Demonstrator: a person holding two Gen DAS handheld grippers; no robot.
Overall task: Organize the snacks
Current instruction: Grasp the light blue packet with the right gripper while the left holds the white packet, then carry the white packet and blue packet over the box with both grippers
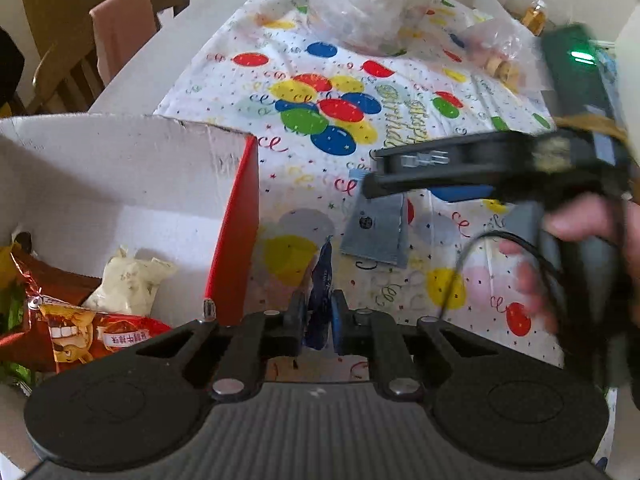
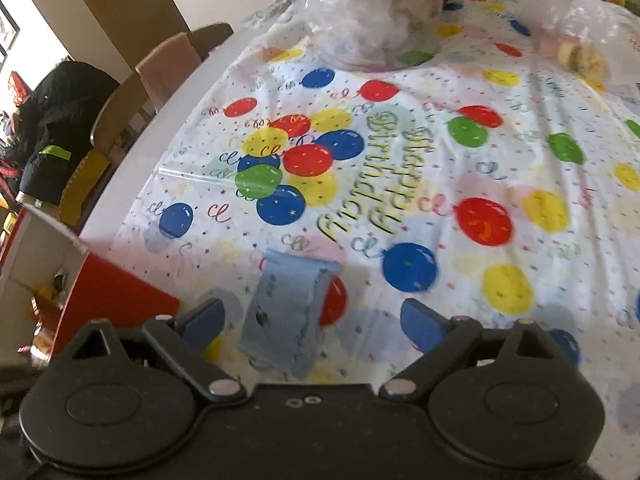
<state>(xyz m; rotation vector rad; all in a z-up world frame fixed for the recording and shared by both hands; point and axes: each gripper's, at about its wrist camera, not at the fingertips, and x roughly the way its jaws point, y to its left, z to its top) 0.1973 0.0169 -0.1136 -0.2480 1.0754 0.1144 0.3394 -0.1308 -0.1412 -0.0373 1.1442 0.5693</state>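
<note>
- Box (image 1: 132, 184): white card with a red side, open, at the left of my left view. I count it as the place for the snacks.
- In the box: a red-orange packet (image 1: 92, 334), a cream pouch (image 1: 128, 284) behind it, a bit of green wrapper (image 1: 12, 312) at the far left edge. These I mark as done.
- Left gripper (image 1: 319, 322): closed on a dark blue wrapper (image 1: 322, 280), which stands up between the pads. It hangs just to the right of the box's red side, over the cloth, not yet over the opening. In hand, not yet stowed.
- Right gripper (image 2: 312, 322): jaws wide apart, nothing between the pads. A pale blue packet (image 2: 286, 312) lies flat on the cloth (image 2: 440, 168) below the gap, untouched as far as I can tell. I take it as my next pick.
- Hand (image 1: 592, 248) on the right gripper's handle shows blurred at the right of my left view.
- Far end of the table: two clear plastic bags (image 2: 360, 12), one with small tan pieces (image 2: 576, 56) in it. Whether they are snacks for sorting I cannot tell.
- Judgement: partway. Several packets boxed, one in carriage, one on the cloth left to lift, the bags undecided.
</note>
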